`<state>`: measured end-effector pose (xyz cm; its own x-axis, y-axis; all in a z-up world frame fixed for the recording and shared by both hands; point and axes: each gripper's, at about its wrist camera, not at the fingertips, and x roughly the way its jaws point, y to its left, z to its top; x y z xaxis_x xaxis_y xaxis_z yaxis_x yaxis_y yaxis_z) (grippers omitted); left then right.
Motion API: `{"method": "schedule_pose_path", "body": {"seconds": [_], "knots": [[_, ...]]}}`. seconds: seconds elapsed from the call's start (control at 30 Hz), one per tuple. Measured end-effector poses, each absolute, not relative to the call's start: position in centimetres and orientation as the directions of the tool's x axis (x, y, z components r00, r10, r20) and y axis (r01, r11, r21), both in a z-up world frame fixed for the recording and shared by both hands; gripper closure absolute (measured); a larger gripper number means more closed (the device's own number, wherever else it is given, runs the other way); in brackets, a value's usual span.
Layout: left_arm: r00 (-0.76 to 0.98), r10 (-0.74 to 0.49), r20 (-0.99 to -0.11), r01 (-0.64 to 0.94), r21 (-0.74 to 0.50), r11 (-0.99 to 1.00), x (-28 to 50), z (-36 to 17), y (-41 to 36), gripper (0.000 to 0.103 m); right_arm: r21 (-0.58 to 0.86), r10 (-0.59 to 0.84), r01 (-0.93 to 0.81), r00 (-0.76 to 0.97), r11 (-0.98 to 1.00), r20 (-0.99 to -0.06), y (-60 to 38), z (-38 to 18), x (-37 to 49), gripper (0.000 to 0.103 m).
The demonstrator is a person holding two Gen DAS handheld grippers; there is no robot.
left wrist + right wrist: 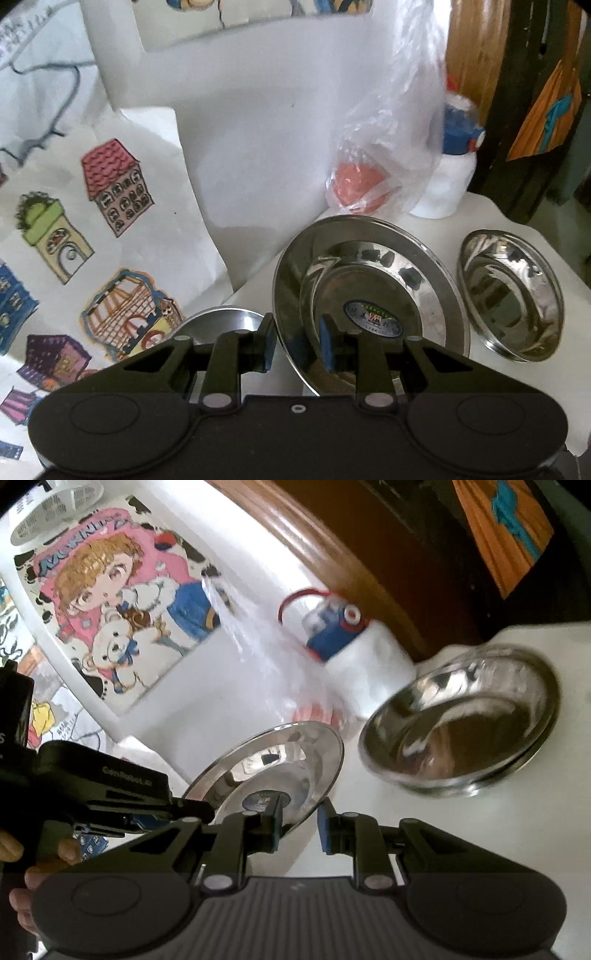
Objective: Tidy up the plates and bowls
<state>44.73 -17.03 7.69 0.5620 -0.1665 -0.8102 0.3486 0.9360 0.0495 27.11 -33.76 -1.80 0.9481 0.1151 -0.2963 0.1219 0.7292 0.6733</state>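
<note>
Steel plate [369,280] w/ blue sticker at centre: tilted, near rim pinched in left gripper [297,347], far rim up; looks lifted off white table [517,387], though contact at low edge not clear. In right wrist view same plate [273,771] seen edge-on, left gripper [207,812] coming in from table's left side. Left pads clamped on plate rim, narrow gap.

Right gripper [299,827]: fingers nearly together, just beside plate's near rim; nothing visibly between pads, so empty as far as can tell.

Steel bowls [511,295] toward right edge of table, upright; look like two nested, not certain. Second plate [221,321] partly hidden behind left finger, near left edge. Plastic bag [373,162] w/ something orange and blue-capped bottle [447,177] at back edge.

Step in hand (judgement): carrying plate to stack on other plate. For clean result: keep pinch firm, rim thin + slick, may pivot. Level plate before lowering, centre over lower plate, release only once seated. Keep clear of bowls.
</note>
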Motion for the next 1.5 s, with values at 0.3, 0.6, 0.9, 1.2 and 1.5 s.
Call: {"method": "schedule_pose_path", "body": {"seconds": [0.3, 0.6, 0.9, 1.2, 1.5], "knots": [[0.558, -0.24, -0.795, 0.402, 0.006, 0.916, 42.3, 8.3, -20.8, 0.076, 0.607, -0.004, 0.203, 0.95, 0.768, -0.312, -38.8, -0.7, 25.7, 0.08], [0.519, -0.338, -0.785, 0.467, -0.07, 0.881, 42.2, 5.9, -26.7, 0.076, 0.567, -0.064, 0.27, 0.932, 0.778, -0.356, -43.6, -2.7, 26.5, 0.08], [0.502, -0.354, -0.789, 0.463, -0.101, 0.881, 43.0, 2.9, -28.9, 0.076, 0.56, -0.062, 0.285, 0.922, 0.778, -0.383, -44.6, -4.7, 27.2, 0.08], [0.516, -0.354, -0.78, 0.46, -0.097, 0.883, 43.0, 2.0, -29.9, 0.076, 0.521, -0.077, 0.29, 0.917, 0.803, -0.392, -45.0, -4.6, 27.1, 0.079], [0.506, -0.363, -0.783, 0.446, -0.123, 0.887, 43.2, 0.6, -30.3, 0.075, 0.478, -0.095, 0.305, 0.905, 0.824, -0.414, -44.8, -4.5, 27.1, 0.074]]}}
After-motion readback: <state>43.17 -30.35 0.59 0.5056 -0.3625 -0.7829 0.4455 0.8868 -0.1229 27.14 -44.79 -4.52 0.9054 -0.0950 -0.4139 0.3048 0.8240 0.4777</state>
